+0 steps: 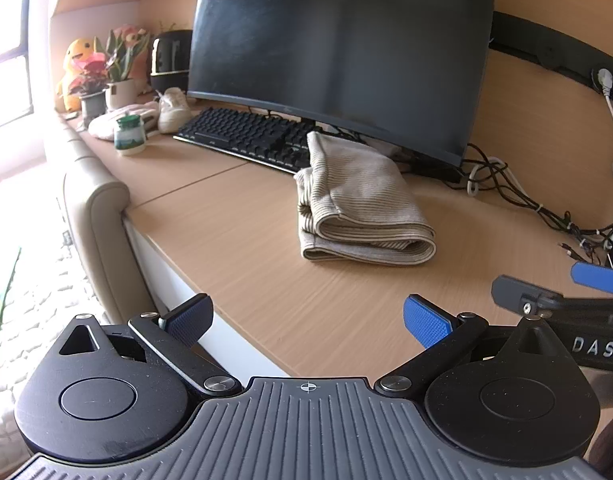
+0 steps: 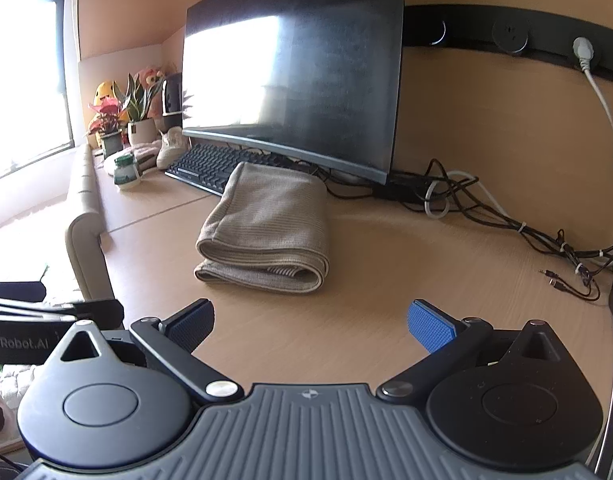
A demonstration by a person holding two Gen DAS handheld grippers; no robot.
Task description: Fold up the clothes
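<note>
A beige ribbed garment lies folded into a thick bundle on the wooden desk, its far end resting against the keyboard. The right wrist view shows the same folded garment straight ahead. My left gripper hovers over the desk's front edge, well short of the garment, open with nothing between its blue pads. My right gripper is likewise open and empty, pulled back from the garment. Part of the right gripper shows at the right edge of the left wrist view.
A large dark monitor and a black keyboard stand behind the garment. Potted plants, a plush toy, a white shoe and a small jar crowd the back left. Tangled cables run along the right. A padded headboard borders the desk's left.
</note>
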